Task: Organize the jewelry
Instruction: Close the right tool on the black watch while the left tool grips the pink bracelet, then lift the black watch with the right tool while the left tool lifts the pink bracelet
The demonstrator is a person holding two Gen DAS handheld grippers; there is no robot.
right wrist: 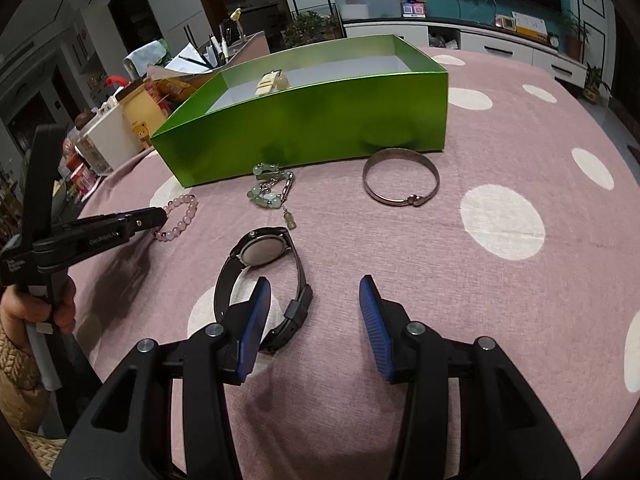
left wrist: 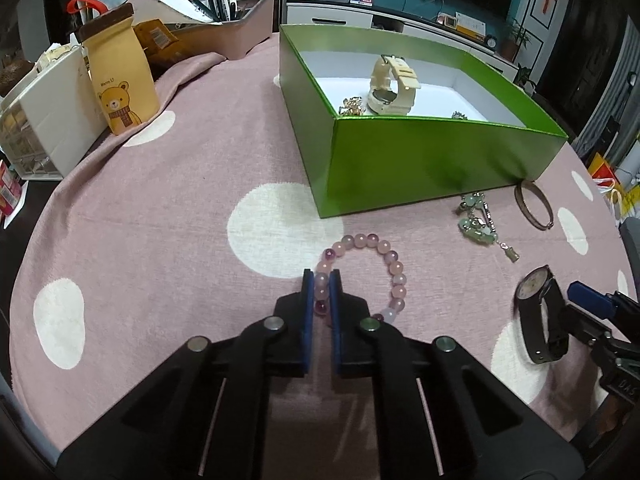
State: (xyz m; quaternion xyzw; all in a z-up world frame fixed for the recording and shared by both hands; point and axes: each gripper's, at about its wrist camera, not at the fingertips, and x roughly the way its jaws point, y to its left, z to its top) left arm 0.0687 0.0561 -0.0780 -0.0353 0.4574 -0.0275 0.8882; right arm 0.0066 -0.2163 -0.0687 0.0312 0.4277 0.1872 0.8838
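My left gripper (left wrist: 321, 280) is shut on the pink bead bracelet (left wrist: 394, 276), which lies on the cloth; the bracelet also shows in the right wrist view (right wrist: 182, 220). My right gripper (right wrist: 314, 292) is open over the black watch (right wrist: 260, 280), its left finger inside the strap loop. The watch also shows in the left wrist view (left wrist: 540, 316). The green box (left wrist: 400, 160) holds a cream watch (left wrist: 390, 88) and a gold piece (left wrist: 352, 106). A jade charm chain (right wrist: 272, 188) and a metal bangle (right wrist: 400, 180) lie in front of the box.
The table has a pink polka-dot cloth (right wrist: 480, 280). At the back left stand a bear-print bag (left wrist: 120, 80), a white drawer unit (left wrist: 48, 120) and a pen tray (left wrist: 236, 20). The table edge curves off at the right.
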